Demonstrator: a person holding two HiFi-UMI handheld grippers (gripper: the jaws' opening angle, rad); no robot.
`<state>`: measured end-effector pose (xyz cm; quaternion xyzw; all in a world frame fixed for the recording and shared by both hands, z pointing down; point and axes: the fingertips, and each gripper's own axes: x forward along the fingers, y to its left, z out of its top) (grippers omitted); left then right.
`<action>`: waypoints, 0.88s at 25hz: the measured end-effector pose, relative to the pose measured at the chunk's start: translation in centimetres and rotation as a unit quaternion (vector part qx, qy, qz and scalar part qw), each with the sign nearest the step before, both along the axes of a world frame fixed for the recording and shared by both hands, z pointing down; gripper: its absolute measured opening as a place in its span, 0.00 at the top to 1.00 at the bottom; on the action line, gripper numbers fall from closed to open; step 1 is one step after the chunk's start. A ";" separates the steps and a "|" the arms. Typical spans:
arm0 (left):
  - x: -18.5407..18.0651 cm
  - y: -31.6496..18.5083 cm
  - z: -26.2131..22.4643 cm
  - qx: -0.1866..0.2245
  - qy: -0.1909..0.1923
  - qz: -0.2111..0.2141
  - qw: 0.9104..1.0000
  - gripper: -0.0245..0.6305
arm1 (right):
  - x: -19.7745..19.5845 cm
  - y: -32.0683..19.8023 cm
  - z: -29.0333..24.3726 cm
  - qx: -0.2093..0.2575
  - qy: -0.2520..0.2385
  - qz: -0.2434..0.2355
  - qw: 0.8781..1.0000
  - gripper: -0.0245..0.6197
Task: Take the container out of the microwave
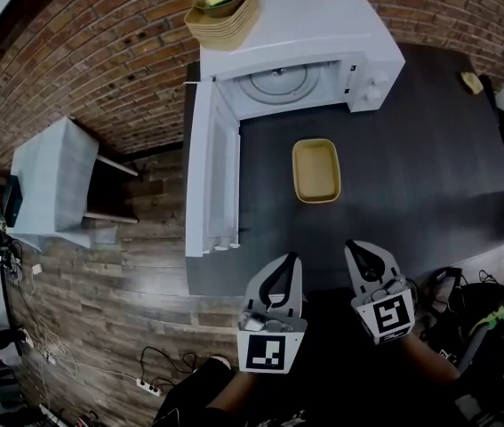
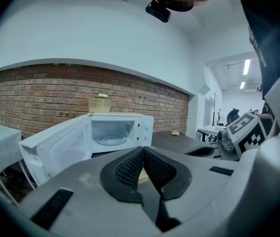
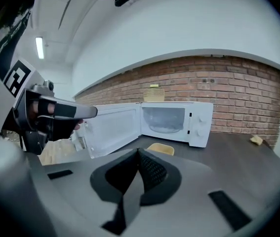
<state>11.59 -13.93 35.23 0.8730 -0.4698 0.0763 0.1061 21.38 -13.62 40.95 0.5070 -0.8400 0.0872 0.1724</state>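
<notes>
The yellow rectangular container [image 1: 316, 169] lies empty on the dark table [image 1: 429, 176], just in front of the white microwave [image 1: 305, 34]. The microwave's door [image 1: 212, 167] is swung wide open to the left, and its chamber holds only the glass turntable. My left gripper [image 1: 292, 258] and right gripper [image 1: 351, 245] hover side by side over the table's near edge, well short of the container, both shut with nothing between the pads. In the right gripper view the container [image 3: 160, 148] shows just beyond the closed gripper [image 3: 139, 151]. In the left gripper view only a sliver of it [image 2: 141, 176] peeks behind the closed gripper [image 2: 142, 149].
A stack of woven trays [image 1: 223, 12] with a yellow item in the top one sits on the microwave. A small yellow object [image 1: 472, 82] lies at the table's far right. A white side table [image 1: 52, 181] stands on the wooden floor to the left, with cables near it.
</notes>
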 end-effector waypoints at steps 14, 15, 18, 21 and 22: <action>-1.5 6.6 -1.3 0.024 0.016 0.016 0.999 0.95 | -3.4 7.8 -2.1 0.021 0.008 -0.004 1.000 0.86; -1.8 7.1 -1.2 0.023 0.018 0.013 0.999 0.95 | -3.7 8.2 -2.1 0.023 0.010 -0.006 1.000 0.86; -2.6 8.6 -0.8 0.023 0.019 0.011 1.000 0.95 | -4.5 9.4 -2.1 0.028 0.013 -0.007 1.000 0.86; -3.0 9.8 -1.0 0.031 0.017 0.012 0.999 0.95 | -5.1 10.3 -2.0 0.031 0.011 -0.007 0.999 0.86; -3.3 10.1 -1.2 0.034 0.019 0.008 0.999 0.95 | -5.4 10.6 -1.9 0.033 0.010 -0.010 0.999 0.86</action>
